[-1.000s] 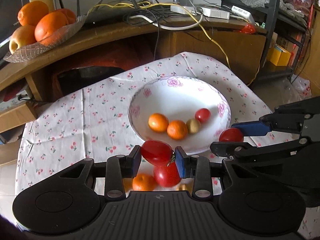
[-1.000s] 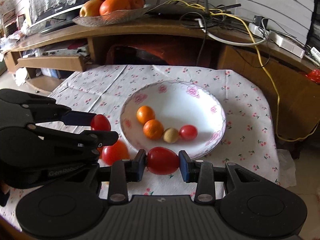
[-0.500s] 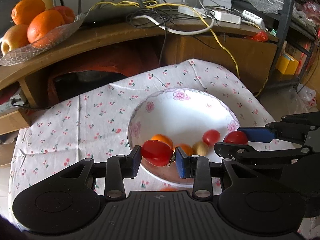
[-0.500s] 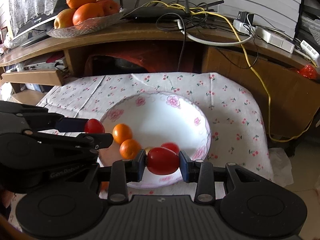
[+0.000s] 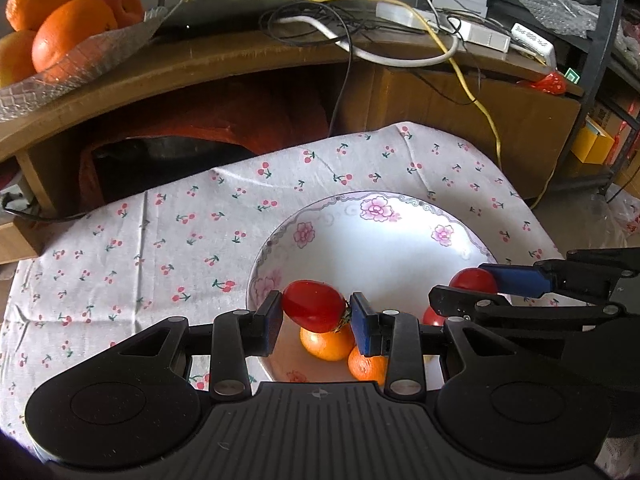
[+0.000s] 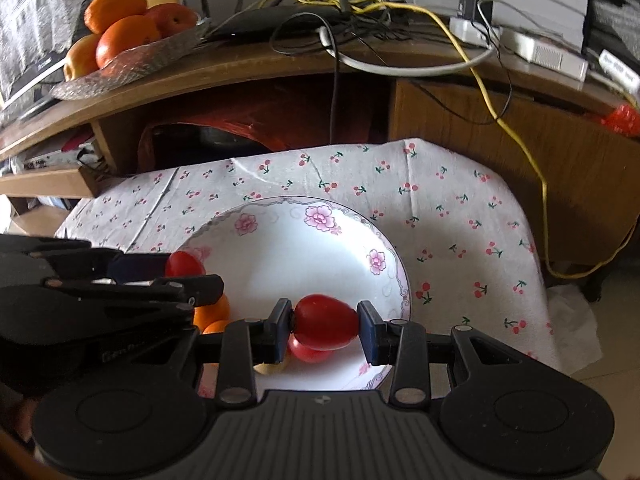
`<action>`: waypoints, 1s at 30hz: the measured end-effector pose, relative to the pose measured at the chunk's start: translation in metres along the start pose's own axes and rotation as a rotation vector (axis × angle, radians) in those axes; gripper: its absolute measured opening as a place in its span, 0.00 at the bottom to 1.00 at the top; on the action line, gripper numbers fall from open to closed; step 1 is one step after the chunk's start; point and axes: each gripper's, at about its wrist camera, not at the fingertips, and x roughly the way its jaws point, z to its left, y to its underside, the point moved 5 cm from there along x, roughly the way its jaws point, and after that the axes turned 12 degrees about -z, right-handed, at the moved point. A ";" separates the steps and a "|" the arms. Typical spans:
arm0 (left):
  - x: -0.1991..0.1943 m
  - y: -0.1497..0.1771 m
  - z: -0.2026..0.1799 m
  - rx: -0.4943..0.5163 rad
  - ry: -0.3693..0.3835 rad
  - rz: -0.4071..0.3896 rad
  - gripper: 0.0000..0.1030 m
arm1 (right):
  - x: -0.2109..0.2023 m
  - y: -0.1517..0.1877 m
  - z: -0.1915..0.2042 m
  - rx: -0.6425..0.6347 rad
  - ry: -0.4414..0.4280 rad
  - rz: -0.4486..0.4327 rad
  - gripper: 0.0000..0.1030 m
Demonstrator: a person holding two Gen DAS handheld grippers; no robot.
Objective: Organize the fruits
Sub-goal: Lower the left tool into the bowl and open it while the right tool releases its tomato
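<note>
**Two tomatoes held over the flowered bowl**

Cherry-printed cloth point(image 5: 180, 240), thin and creased, drapes a small table in front of a curved wooden shelf point(image 5: 200, 64) strewn with tangled cables. From the left wrist view, a cut-glass dish point(image 5: 80, 68) on that shelf carries large, dimpled oranges point(image 5: 72, 36). On the cloth sits a glossy white ceramic bowl point(image 5: 360, 240), wide and shallow, with pink flowers painted around its rim. The left gripper point(image 5: 316, 318) has its blue-padded fingers closed against a smooth, oval red tomato point(image 5: 314, 306), held above the bowl's near edge. Below it, inside the bowl, lie two small round oranges point(image 5: 326, 344) with matte peel. To the right, the right gripper point(image 5: 476, 292) reaches in sideways, its matte black fingers pinching a second red tomato point(image 5: 472, 280) over the bowl's right side.

From the right wrist view, the same bowl point(image 6: 300, 248) lies ahead on the floral cloth point(image 6: 460, 220). The right gripper point(image 6: 326, 330) clamps its shiny, egg-shaped tomato point(image 6: 326, 322) between blue pads, above the bowl's near right part. Just under it, another red tomato point(image 6: 308, 354) rests in the bowl beside a pale, rounded fruit point(image 6: 270, 368), mostly hidden. At left, the left gripper point(image 6: 188, 274) grips its tomato point(image 6: 184, 264) over the bowl's left rim, with the small oranges point(image 6: 212, 312) partly showing beneath.
</note>
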 end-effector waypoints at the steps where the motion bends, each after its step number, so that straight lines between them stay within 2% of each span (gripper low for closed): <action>1: 0.002 0.000 0.001 -0.006 -0.002 0.001 0.42 | 0.003 0.000 -0.001 0.008 -0.003 0.004 0.36; 12: 0.011 -0.002 0.010 -0.053 -0.023 0.015 0.43 | 0.016 -0.005 0.003 0.018 -0.006 0.003 0.37; 22: 0.009 -0.003 0.014 -0.106 -0.012 0.024 0.45 | 0.015 -0.008 0.001 0.046 -0.008 -0.006 0.37; 30: 0.004 -0.008 0.013 -0.124 0.017 0.001 0.52 | 0.014 -0.010 -0.007 0.097 0.011 -0.011 0.37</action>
